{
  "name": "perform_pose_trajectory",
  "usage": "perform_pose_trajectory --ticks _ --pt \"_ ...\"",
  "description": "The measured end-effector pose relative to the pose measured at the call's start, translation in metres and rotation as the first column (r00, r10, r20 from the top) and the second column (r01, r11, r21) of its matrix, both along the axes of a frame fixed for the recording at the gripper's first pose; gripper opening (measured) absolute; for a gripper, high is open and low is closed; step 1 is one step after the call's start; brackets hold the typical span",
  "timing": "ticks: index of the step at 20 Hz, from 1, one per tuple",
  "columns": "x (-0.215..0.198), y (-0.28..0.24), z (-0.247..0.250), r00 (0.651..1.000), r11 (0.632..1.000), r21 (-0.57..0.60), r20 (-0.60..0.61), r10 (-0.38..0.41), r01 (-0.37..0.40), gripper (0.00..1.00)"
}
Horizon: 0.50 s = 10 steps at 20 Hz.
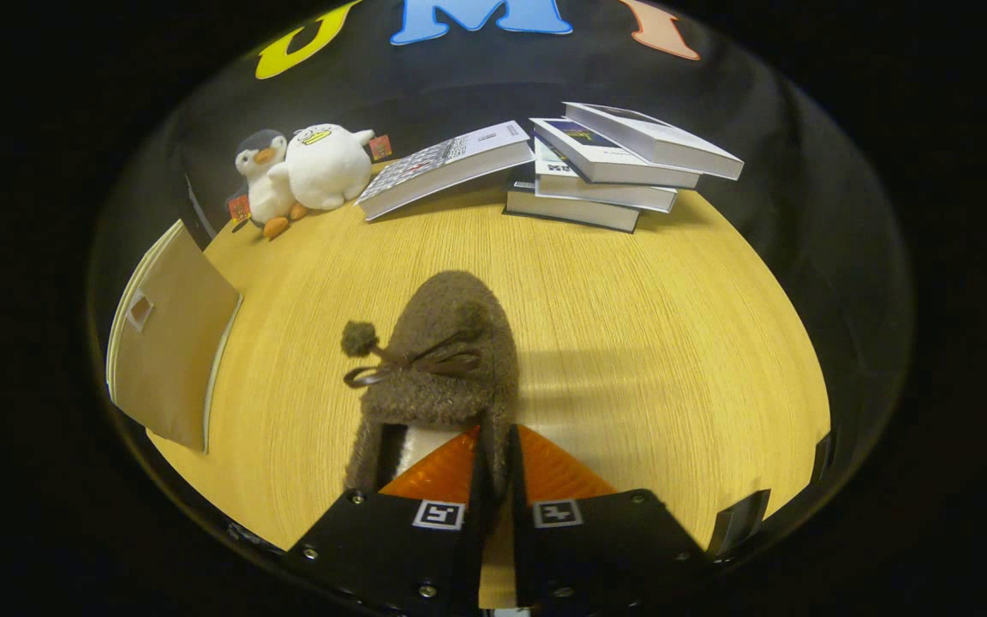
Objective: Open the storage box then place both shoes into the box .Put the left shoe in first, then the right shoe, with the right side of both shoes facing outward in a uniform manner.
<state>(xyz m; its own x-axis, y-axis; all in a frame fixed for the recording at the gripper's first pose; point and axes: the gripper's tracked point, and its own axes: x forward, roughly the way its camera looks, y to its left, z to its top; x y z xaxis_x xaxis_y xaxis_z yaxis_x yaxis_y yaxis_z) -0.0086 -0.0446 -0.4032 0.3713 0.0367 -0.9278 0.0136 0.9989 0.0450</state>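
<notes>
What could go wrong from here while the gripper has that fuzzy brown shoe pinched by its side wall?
1. The gripper pinches only the soft collar wall of the brown shoe, so the shoe might sag, twist or slip out.
2. The storage box sits off to the fingers' left with its lid apparently shut, so with the gripper occupied, opening it could be awkward.

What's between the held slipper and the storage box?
Nothing visible. The tool is shut on the fuzzy brown slipper's side wall; only bare wooden tabletop lies between it and the beige fabric storage box, off to its left.
</notes>
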Motion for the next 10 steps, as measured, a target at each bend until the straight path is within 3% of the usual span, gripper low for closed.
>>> perform_pose_trajectory --ticks 2,3,10 --pt "0.003 -0.007 -0.002 0.999 0.999 -0.013 0.0 -0.036 0.036 0.16" --pt "0.005 -0.006 -0.002 0.998 0.998 -0.007 -0.013 -0.055 0.055 0.01" --pt "0.007 0.013 0.023 0.986 0.982 0.094 -0.046 -0.162 0.166 0.01"
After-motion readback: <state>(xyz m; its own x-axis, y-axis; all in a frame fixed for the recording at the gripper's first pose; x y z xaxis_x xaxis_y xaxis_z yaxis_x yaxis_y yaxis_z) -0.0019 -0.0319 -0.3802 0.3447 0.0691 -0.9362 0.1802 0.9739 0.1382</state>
